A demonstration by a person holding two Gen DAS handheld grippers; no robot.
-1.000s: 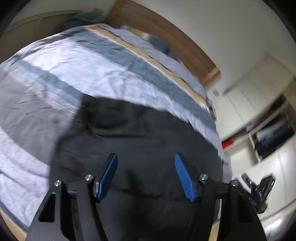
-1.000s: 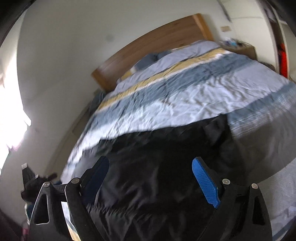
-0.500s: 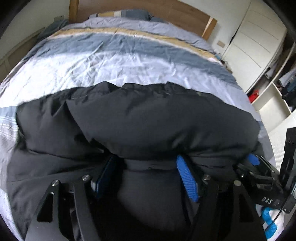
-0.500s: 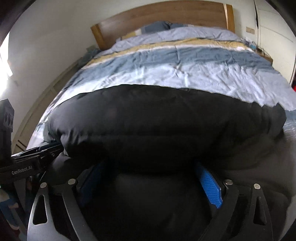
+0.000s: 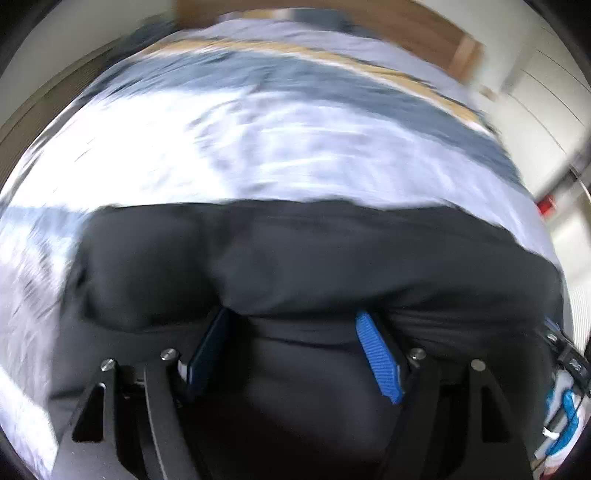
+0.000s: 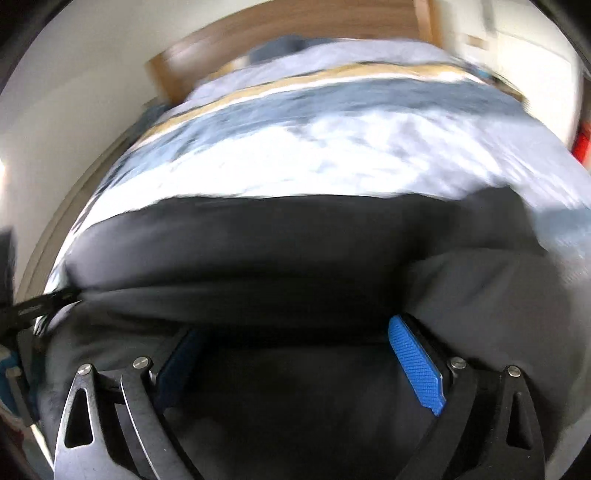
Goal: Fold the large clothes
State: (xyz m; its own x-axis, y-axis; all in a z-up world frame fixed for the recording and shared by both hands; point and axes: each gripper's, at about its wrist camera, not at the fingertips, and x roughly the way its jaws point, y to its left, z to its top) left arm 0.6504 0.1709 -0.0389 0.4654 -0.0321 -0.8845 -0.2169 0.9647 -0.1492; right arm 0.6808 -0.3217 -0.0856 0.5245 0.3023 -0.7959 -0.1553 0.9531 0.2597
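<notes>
Striped duvet on bed, wooden headboard, white walls.

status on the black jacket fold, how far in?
Done: the black jacket lies on the striped duvet with one fold laid, its padded upper layer doubled over the lower one. In hand: the left tongs and right tongs both stand open astride the fold's near edge, the left having just opened wider; fabric sits between the pads, unpinched. Left: further folds, by the bulk showing.
</notes>
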